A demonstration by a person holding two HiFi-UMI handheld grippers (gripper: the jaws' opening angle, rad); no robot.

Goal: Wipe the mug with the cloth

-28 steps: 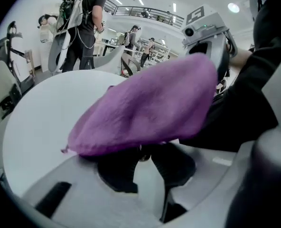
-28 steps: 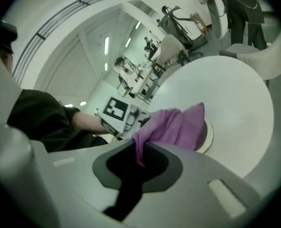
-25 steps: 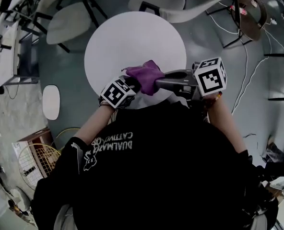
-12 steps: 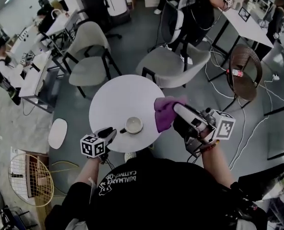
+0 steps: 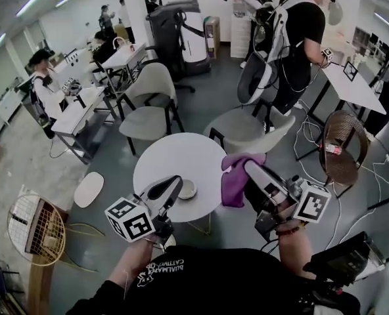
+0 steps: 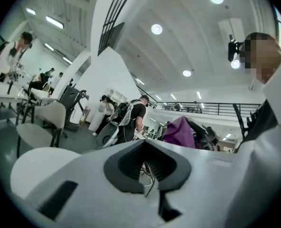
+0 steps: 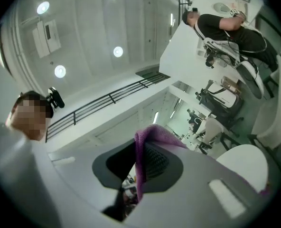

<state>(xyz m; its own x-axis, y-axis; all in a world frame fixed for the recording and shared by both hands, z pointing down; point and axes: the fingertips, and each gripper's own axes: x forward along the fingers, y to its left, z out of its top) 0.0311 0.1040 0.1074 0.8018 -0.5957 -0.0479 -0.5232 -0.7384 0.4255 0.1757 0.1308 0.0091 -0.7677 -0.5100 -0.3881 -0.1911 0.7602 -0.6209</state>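
A: Where is the mug (image 5: 187, 189) sitting?

B: It is sitting upright on the round white surface (image 5: 175, 156), close to the edge nearest the person. It is showing as a pale, low cup with its open mouth facing up. The left tool (image 5: 173, 181) is crossing in front of its left side in the head view, so part of the rim is hidden. I cannot make out the handle.

A: Is the left tool holding it?

B: No. Its jaws have just been closing and are now lying flat together with nothing between them; the left gripper view is showing the left tool (image 6: 147, 144) pointing out level across the room, not at the mug.

A: And the cloth (image 5: 234, 176)?

B: It is purple and soft-looking, hanging in loose folds from the tip of the right tool (image 5: 252, 169). It is hanging just past the right edge of the surface, to the right of the mug and not touching it. From the left tool's camera the cloth (image 6: 181, 133) is showing as a bunched purple lump.

A: What is the right tool doing?

B: It is clamping the cloth. In the right gripper view a fold of the cloth (image 7: 139, 170) is running down between the dark pads, with the bulk draping over the jaw at that picture's right.

A: Anyone else about?

B: People are standing and sitting at desks further back.
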